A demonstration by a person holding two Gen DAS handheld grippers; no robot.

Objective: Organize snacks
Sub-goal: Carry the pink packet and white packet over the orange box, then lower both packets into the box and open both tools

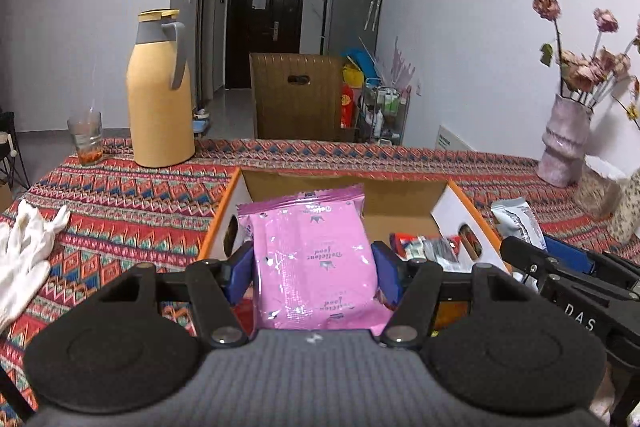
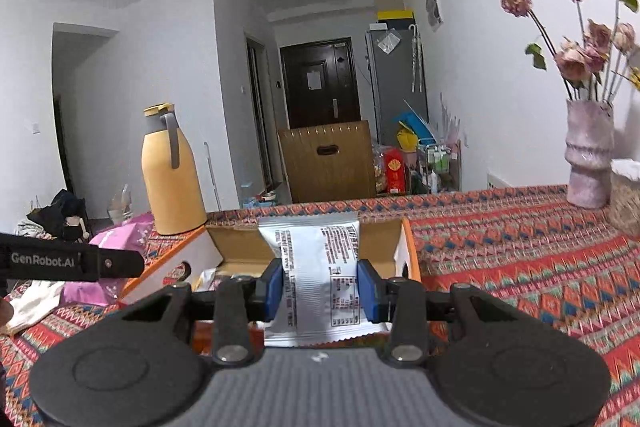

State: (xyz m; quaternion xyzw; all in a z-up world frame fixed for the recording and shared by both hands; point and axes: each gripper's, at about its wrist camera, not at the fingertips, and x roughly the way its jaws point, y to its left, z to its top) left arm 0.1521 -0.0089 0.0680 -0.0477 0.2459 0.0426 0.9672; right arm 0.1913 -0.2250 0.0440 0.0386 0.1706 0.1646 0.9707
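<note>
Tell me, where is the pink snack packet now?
The pink snack packet is clamped in the left gripper, raised in front of the open cardboard box on the patterned tablecloth.

The pink packet was glossy plastic film with crimped ends, and the silver packet was shiny foil-like wrap. The box looked like matt cardboard, raw brown inside, on a woven patterned cloth. The flask had a smooth matt plastic look, the glove was soft white fabric, and the vase looked like rough glazed ceramic.
</note>
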